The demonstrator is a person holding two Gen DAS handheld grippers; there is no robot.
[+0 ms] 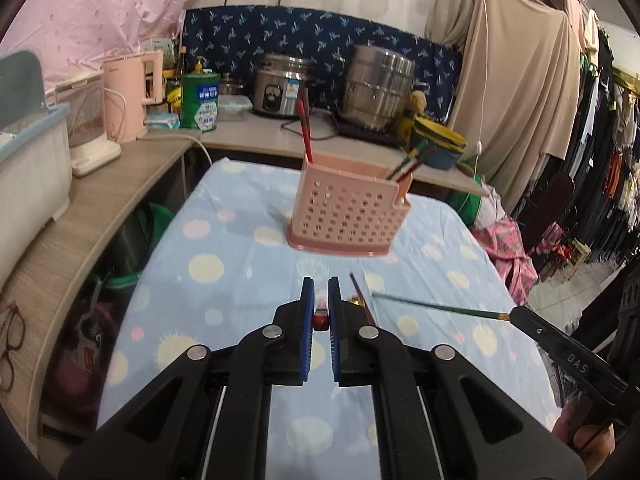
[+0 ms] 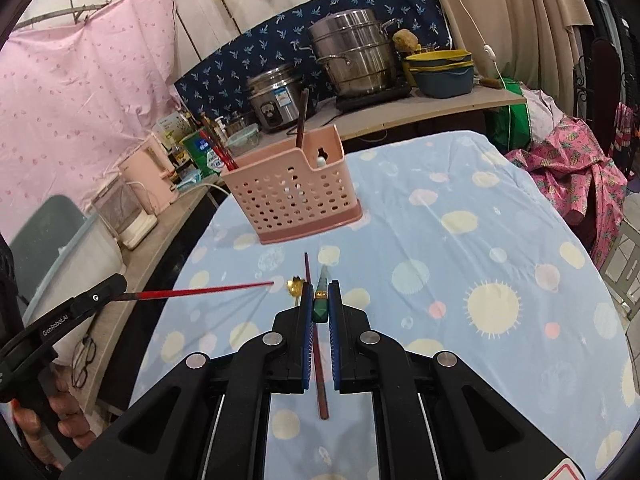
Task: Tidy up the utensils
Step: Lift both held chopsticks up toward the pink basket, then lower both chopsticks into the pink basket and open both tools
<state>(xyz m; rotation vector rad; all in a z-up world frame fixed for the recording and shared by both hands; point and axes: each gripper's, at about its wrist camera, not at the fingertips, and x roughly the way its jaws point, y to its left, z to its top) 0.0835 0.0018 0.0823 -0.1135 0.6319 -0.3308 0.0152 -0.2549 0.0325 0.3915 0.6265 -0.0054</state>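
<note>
A pink perforated utensil holder [image 1: 346,210] [image 2: 294,198] stands on the dotted blue tablecloth, with red, brown and green chopsticks in it. My left gripper [image 1: 321,290] is shut on a red chopstick [image 1: 321,316], which shows end-on here and as a long red stick in the right wrist view [image 2: 200,291]. My right gripper [image 2: 320,292] is shut on a green chopstick [image 2: 320,300], seen lengthwise in the left wrist view [image 1: 440,307]. A dark brown chopstick [image 2: 316,336] [image 1: 362,298] and a gold spoon [image 2: 295,286] [image 1: 357,301] lie on the cloth below the grippers.
A counter [image 1: 100,184] wraps the table's left and far sides, with a pink kettle [image 1: 128,98], green can [image 1: 200,102], rice cooker [image 1: 282,88], steel steamer pot [image 1: 378,86] and stacked bowls [image 2: 440,70]. Glasses [image 1: 10,344] lie on the counter. Clothes hang right.
</note>
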